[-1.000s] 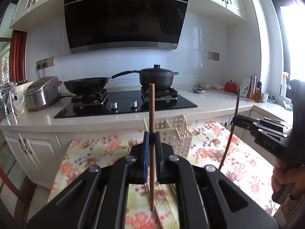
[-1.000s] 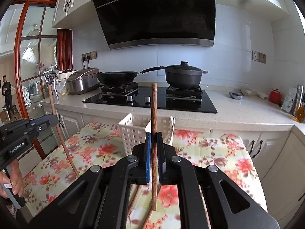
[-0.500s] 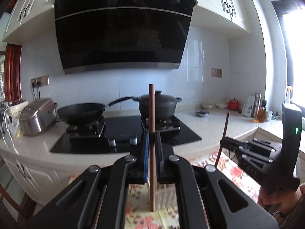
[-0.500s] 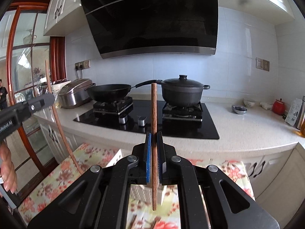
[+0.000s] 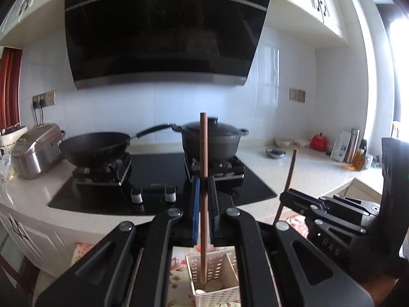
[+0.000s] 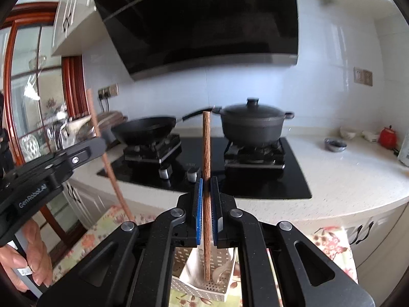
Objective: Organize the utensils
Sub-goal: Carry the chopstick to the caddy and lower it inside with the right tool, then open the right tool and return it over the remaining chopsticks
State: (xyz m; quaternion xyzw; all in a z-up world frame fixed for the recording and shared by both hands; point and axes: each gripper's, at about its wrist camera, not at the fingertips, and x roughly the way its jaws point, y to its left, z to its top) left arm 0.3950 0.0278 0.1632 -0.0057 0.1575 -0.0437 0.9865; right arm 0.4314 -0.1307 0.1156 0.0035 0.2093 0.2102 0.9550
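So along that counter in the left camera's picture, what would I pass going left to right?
Rice cooker → wok → lidded pot → steel bowl → red pot → oil bottle.

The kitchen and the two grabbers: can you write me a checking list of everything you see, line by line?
Surface: a flowered cloth covers the table below the white stone counter.
Job's things: one chopstick stands upright in the left gripper, its lower end over the white basket; a second chopstick stands upright in the right gripper; a white spoon lies in the basket.
Clutter: nothing seen.
Grippers: both shut on chopsticks.
Cables: a black cord hangs from the wall socket.
Surroundings: wok, lidded pot, rice cooker, red kettle, black hood.
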